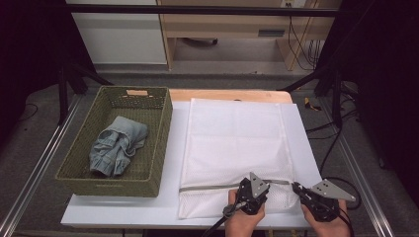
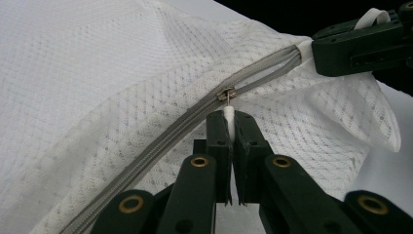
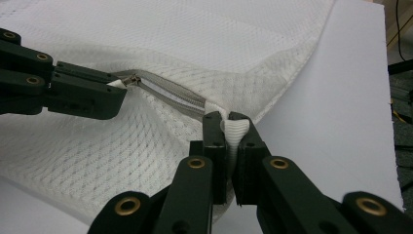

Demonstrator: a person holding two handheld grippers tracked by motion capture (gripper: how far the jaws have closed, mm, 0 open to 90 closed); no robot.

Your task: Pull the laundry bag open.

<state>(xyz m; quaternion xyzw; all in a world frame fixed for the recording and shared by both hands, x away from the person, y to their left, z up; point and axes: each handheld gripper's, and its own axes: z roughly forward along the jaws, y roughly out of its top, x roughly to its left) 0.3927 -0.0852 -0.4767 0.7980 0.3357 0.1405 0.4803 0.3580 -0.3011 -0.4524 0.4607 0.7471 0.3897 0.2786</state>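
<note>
Beyond the table, a grey floor [image 1: 232, 74] meets a light wooden desk [image 1: 222, 24] and trailing black cables [image 1: 301, 49].

A white mesh laundry bag [image 1: 237, 148] lies flat, just right of the green woven basket [image 1: 116, 175], its near end lifted slightly. A grey zipper [image 2: 160, 134] crosses that near end, its slider [image 2: 227, 93] partway along with a white pull tab [image 2: 230, 119] hanging from it. At the zipper's end farthest from the basket sits a white ribbed fabric loop [image 3: 236, 132].

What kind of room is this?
Probably a lab or workshop: a white table inside a black metal frame, loose cables by a desk, overhead camera.
</note>
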